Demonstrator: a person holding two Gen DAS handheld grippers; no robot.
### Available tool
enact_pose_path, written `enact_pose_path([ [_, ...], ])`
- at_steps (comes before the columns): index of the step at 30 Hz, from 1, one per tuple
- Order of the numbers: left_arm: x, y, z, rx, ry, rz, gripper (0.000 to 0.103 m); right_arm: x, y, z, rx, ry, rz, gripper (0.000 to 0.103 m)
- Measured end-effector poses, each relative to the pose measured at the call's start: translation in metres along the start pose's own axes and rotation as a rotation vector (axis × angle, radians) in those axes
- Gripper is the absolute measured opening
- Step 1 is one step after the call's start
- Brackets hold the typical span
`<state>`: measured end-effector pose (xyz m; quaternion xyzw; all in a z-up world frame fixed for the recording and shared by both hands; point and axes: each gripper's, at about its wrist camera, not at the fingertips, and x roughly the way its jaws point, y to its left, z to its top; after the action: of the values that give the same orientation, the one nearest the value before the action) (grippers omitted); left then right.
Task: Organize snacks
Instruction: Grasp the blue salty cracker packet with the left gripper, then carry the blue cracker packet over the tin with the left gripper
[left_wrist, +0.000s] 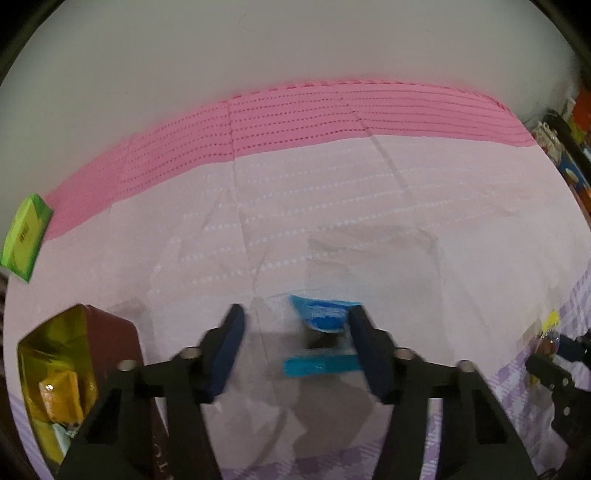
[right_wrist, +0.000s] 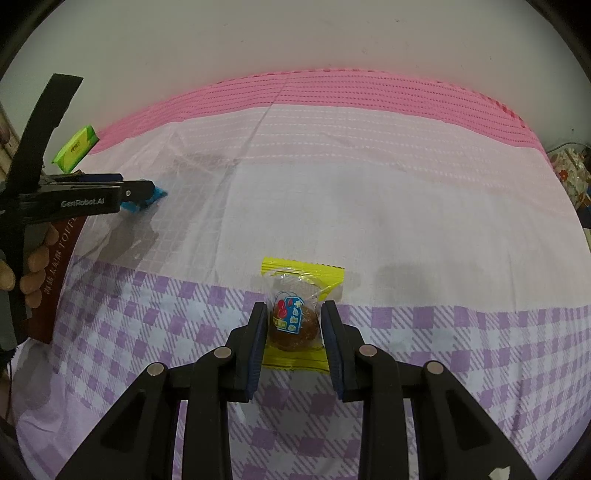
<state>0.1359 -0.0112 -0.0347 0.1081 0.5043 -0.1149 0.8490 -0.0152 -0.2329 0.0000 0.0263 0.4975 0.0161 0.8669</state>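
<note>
A: What has the left gripper (left_wrist: 295, 343) got?
B: Its jaws stand wide apart. A blue packet (left_wrist: 323, 334) lies between the tips, against the right pad; whether it is gripped I cannot tell. A brown box (left_wrist: 110, 354) with snacks inside sits just to its left.
A: And the right gripper (right_wrist: 294, 328)?
B: Partly open, one pad on each side of a yellow packet (right_wrist: 301, 314) lying on the cloth (right_wrist: 406, 221). A green packet (right_wrist: 75, 147) lies far ahead to the left.
</note>
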Motion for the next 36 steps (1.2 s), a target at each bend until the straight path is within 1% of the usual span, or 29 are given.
enact_pose_path([
  [2,0.004,-0.001,-0.002,-0.008,0.023,-0.002,0.034,0.0,0.0,0.0,0.001,0.0,0.0,0.028],
  [8,-0.004,-0.007,-0.011,0.019,0.01,0.024,0.03,0.0,0.0,0.0,0.001,0.001,-0.003,0.028],
  [10,-0.008,-0.008,-0.015,0.018,0.012,0.028,0.03,0.0,0.0,0.0,0.0,0.001,-0.003,0.028],
  [22,-0.04,-0.013,-0.035,0.009,-0.003,0.0,0.029,0.001,0.004,0.0,-0.012,0.004,-0.033,0.029],
  [27,-0.063,-0.008,-0.042,-0.029,-0.043,0.003,0.029,0.001,0.007,0.0,-0.025,0.007,-0.048,0.029],
  [32,-0.087,-0.004,-0.048,-0.037,-0.088,0.022,0.03,0.001,0.01,0.0,-0.029,0.007,-0.061,0.029],
  [36,-0.099,0.008,-0.051,-0.077,-0.087,0.009,0.03,0.002,0.012,0.0,-0.031,0.005,-0.065,0.029],
])
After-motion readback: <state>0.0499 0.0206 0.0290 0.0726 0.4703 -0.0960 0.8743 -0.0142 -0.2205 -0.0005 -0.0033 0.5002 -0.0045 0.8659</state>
